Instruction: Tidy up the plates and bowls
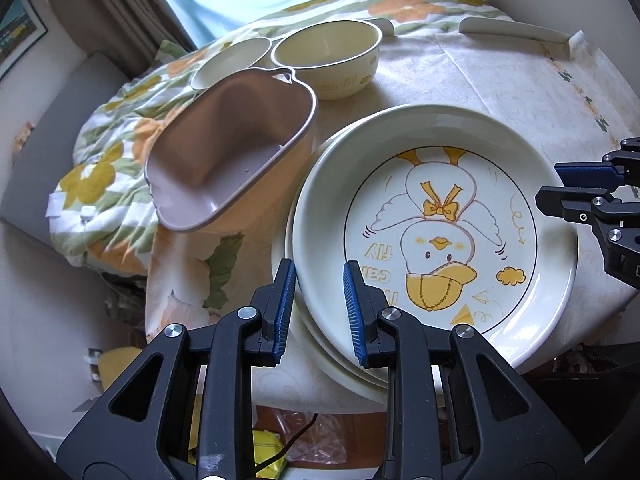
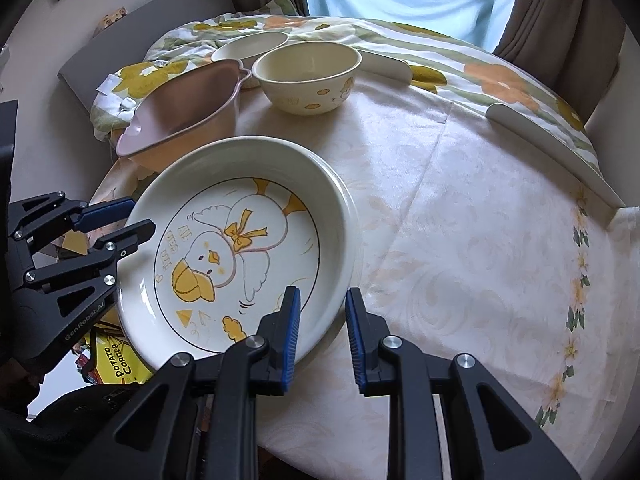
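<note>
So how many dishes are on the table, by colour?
Cream round ceramic duck plates, stacked: at least 2
Cream round ceramic bowls: 2, the nearer bowl and the farther bowl
Pink rounded-rectangle plastic tub: 1
Total: at least 5; more plates may hide in the stack.

Plates (image 1: 420, 132) stacked on table (image 2: 460, 220), bowls (image 1: 332, 56) behind.

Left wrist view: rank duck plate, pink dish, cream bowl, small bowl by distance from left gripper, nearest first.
From the left gripper:
1. Duck plate, its rim between the fingers.
2. Pink dish, ahead on the left.
3. Cream bowl and small bowl, far side; too close to call.
</note>
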{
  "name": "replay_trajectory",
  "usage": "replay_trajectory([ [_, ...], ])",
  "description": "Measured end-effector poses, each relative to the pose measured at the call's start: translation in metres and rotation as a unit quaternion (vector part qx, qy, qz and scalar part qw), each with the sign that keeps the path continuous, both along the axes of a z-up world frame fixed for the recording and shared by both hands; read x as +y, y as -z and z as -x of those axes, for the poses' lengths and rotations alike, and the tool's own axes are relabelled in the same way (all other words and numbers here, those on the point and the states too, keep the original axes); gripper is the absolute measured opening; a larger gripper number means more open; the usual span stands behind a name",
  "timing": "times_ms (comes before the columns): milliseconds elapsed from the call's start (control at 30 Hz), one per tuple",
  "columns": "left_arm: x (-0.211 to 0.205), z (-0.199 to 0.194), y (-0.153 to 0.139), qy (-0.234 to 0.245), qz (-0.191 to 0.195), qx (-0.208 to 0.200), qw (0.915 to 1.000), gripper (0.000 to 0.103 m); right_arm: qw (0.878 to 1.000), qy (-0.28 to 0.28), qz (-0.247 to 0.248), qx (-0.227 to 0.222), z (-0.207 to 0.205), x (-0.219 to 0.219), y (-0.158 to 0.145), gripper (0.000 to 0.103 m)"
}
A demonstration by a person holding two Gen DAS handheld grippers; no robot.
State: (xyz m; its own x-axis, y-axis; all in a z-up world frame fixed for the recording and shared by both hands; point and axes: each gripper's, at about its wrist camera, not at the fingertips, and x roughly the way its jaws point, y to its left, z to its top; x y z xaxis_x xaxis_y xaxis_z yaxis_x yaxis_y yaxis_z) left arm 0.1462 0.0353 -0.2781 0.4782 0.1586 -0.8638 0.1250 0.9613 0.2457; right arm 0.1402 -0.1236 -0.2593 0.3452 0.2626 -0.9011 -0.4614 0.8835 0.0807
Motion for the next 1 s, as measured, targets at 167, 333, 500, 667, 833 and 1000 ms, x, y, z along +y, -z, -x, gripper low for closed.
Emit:
replay_trajectory([
  [167, 0.003, 0.000, 0.000, -0.007, 0.011, 0.002, 0.9999, 0.022, 1.000, 0.001, -0.007, 0.002, 0.000, -0.002, 0.000, 0.021],
  [333, 0.004, -0.005, 0.001, -0.021, 0.015, 0.011, 0.9996, 0.023, 1.000, 0.006, -0.018, 0.006, -0.002, -0.004, -0.001, 0.021],
  [500, 0.002, -0.009, 0.003, -0.025, 0.006, 0.017, 0.9995, 0.023, 0.999, 0.010, -0.035, 0.016, -0.005, -0.007, 0.000, 0.023],
  [667, -0.001, -0.012, 0.003, -0.028, 0.010, 0.023, 0.9993, 0.034, 0.998, 0.003, -0.060, 0.025, -0.005, -0.009, -0.001, 0.045],
  [833, -0.009, -0.010, 0.003, -0.027, 0.008, 0.019, 0.9994, 0.090, 0.996, 0.016, -0.086, 0.027, -0.007, -0.020, -0.006, 0.045],
  [1000, 0.003, -0.010, -0.011, -0.058, 0.024, 0.024, 0.9978, 0.090, 0.993, 0.006, -0.111, 0.036, -0.020, -0.029, -0.022, 0.045],
])
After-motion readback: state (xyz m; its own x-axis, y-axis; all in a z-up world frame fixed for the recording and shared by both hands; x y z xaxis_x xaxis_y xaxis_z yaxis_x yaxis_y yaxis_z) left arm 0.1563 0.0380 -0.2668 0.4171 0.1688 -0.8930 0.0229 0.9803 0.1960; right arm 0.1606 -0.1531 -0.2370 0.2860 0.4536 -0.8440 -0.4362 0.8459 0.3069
